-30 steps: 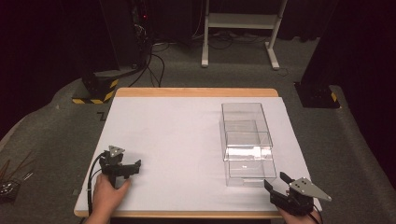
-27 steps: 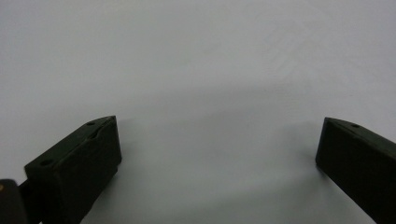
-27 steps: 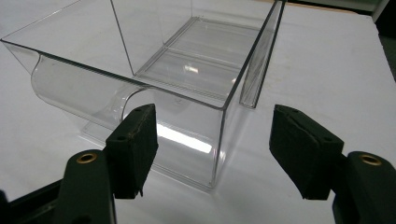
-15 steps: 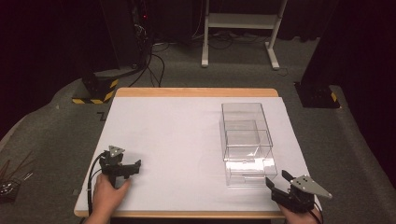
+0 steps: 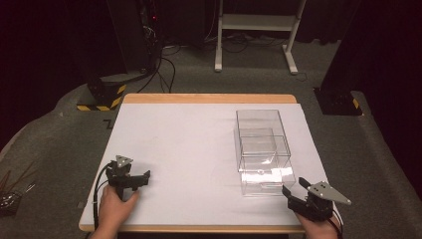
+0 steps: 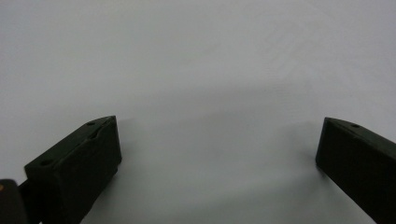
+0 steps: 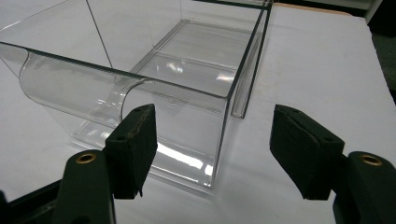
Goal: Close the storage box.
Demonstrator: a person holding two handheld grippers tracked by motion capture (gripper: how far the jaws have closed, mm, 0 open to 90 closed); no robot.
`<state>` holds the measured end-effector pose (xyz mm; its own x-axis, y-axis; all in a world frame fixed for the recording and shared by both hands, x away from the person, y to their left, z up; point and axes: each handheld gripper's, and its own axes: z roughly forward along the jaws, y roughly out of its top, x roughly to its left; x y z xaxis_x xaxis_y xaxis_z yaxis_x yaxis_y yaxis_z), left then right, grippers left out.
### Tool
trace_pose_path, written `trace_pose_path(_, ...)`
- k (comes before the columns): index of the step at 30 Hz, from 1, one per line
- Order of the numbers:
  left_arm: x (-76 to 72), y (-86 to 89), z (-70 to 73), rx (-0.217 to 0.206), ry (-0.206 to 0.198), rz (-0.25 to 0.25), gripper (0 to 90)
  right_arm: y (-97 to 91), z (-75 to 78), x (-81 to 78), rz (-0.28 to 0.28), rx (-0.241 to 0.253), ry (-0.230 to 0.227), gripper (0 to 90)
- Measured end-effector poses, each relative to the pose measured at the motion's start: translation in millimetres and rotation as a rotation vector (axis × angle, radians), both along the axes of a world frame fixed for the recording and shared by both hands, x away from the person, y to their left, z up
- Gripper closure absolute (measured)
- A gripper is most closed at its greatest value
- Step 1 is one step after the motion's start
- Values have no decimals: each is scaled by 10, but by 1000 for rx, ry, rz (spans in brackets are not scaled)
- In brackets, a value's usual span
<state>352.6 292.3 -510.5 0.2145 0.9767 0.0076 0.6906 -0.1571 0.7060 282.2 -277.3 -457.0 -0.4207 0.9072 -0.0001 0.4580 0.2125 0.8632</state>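
A clear plastic drawer [image 5: 263, 172] stands pulled partway out of its clear case [image 5: 259, 130] at about 3 o'clock on the white table [image 5: 189, 144], its front facing the person. The right gripper [image 5: 294, 191] waits just beside that front, at 5 o'clock, jaws wide apart and holding nothing; in its own view the drawer's front corner [image 7: 219, 135] sits between the jaws, untouched. The left gripper [image 5: 144, 177] rests at 8 o'clock, well apart, jaws wide open and empty. No grasp looks made yet, so the handling of the drawer appears still to come.
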Motion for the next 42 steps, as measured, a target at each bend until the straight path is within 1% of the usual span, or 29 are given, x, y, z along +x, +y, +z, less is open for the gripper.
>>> trace_pose_path(5,0,0,0,0,0,0,3,-2,5,24,4,1,6,326)
trace_pose_path(6,0,0,0,0,0,0,3,2,11,36,5,3,12,339)
trace_pose_path(9,-1,0,0,-1,0,0,3,7,24,56,12,0,12,346)
trace_pose_path(11,-1,-1,0,0,0,0,3,12,37,70,14,6,8,356)
trace_pose_path(14,-1,-1,0,-1,0,1,3,50,55,86,17,2,1,383)
trace_pose_path(29,0,0,0,0,0,0,3,71,49,189,16,2,5,385)
trace_pose_path(38,0,0,0,0,0,0,4,70,44,292,9,10,13,387)
trace_pose_path(42,0,0,0,0,0,0,3,85,44,356,-2,4,11,365)
